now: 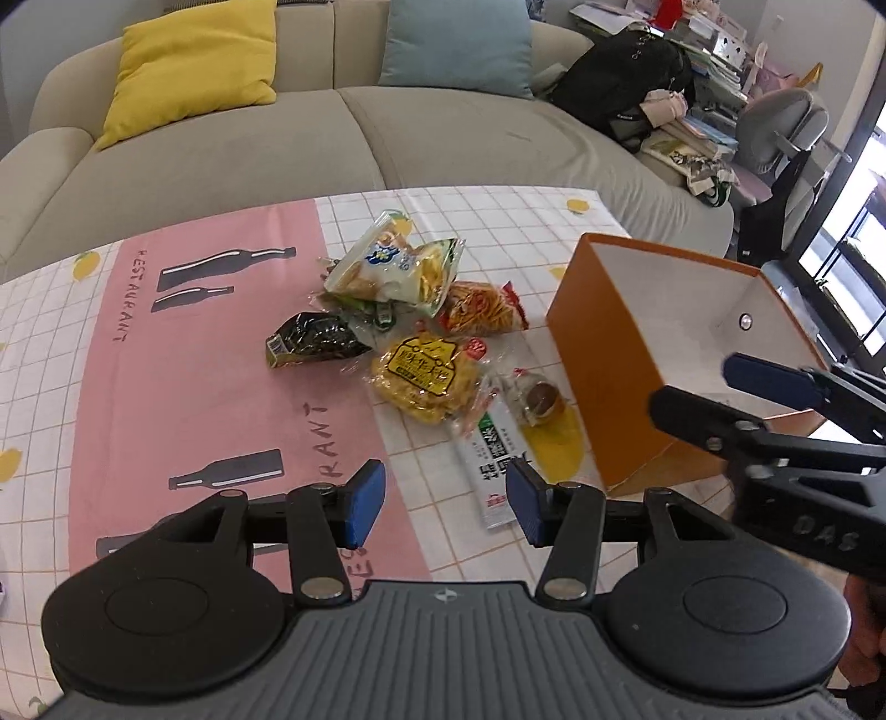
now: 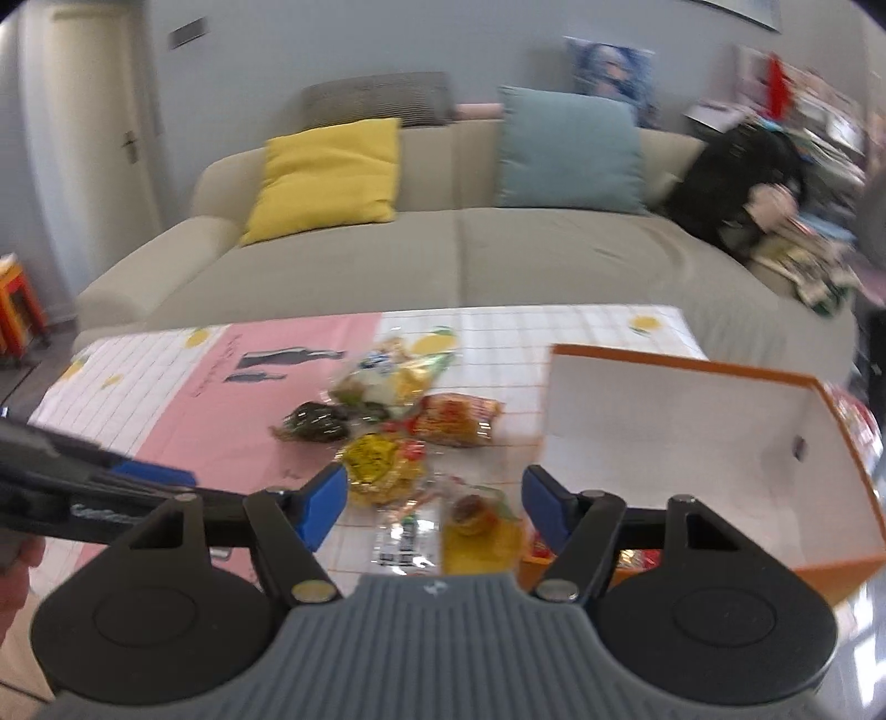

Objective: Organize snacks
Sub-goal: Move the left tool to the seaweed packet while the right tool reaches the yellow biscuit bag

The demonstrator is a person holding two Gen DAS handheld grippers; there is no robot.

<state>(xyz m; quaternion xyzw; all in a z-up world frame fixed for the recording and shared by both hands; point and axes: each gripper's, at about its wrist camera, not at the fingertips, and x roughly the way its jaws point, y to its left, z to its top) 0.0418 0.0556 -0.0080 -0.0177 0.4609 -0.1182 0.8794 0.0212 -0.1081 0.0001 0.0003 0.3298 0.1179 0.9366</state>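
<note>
Several snack packets lie in a heap on the table: a yellow packet (image 1: 422, 379), a red-orange packet (image 1: 483, 309), a dark green packet (image 1: 313, 338), a pale green bag (image 1: 396, 268), a small clear packet with a brown sweet (image 1: 534, 396) and a long white sachet (image 1: 492, 471). An orange box (image 1: 626, 354) with a white inside stands open to their right; red packets show low inside it in the right wrist view (image 2: 637, 556). My left gripper (image 1: 446, 501) is open and empty, just short of the heap. My right gripper (image 2: 434, 501) is open and empty, above the heap's near side and beside the box (image 2: 692, 448).
The table carries a pink and white checked cloth (image 1: 194, 387). A beige sofa (image 1: 310, 149) with a yellow cushion (image 1: 194, 66) and a blue cushion (image 1: 457, 44) stands behind it. A black bag (image 1: 626, 77) and clutter lie at the sofa's right end.
</note>
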